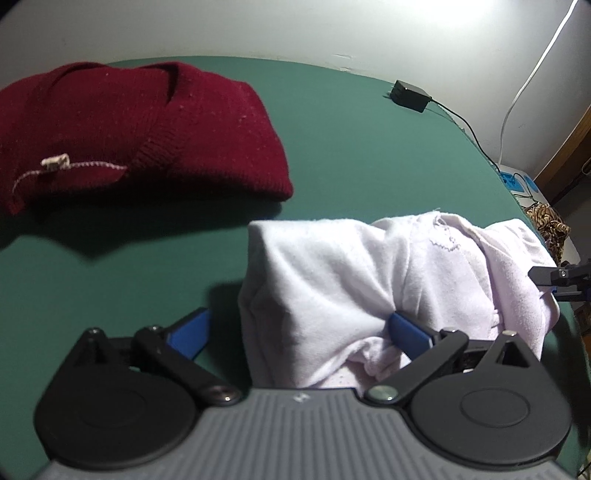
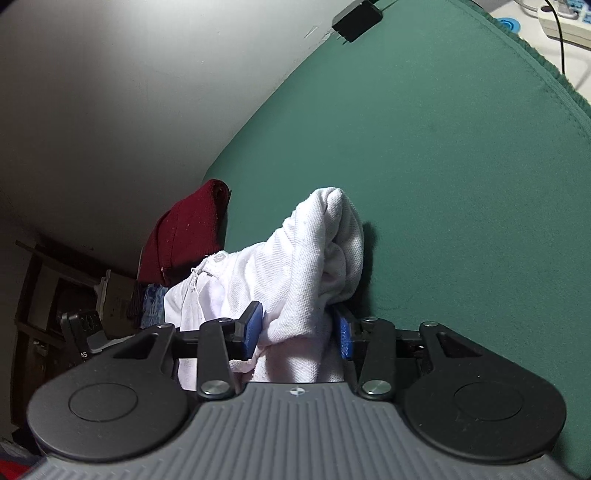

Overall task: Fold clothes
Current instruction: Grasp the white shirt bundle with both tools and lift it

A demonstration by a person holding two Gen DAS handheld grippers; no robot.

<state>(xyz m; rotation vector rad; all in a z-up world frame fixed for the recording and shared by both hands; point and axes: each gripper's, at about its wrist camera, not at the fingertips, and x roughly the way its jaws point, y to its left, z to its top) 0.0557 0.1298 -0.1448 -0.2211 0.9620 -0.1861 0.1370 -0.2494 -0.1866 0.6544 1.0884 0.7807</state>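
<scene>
A white garment (image 1: 354,280) is bunched on the green table (image 1: 369,147), between both grippers. My left gripper (image 1: 295,328) is wide open; the cloth lies between its blue pads, touching the right pad (image 1: 408,332), with the left pad (image 1: 188,332) clear. My right gripper (image 2: 299,328) is partly closed on a fold of the white garment (image 2: 306,266), with both blue pads (image 2: 251,325) pressing the cloth. The right gripper's tip shows in the left wrist view (image 1: 554,277) at the garment's right end.
A folded dark red sweater (image 1: 129,129) with a white tag lies at the table's far left; it also shows in the right wrist view (image 2: 184,232). A black power adapter (image 1: 410,96) with cable sits at the far edge. A power strip (image 2: 561,18) is off the table.
</scene>
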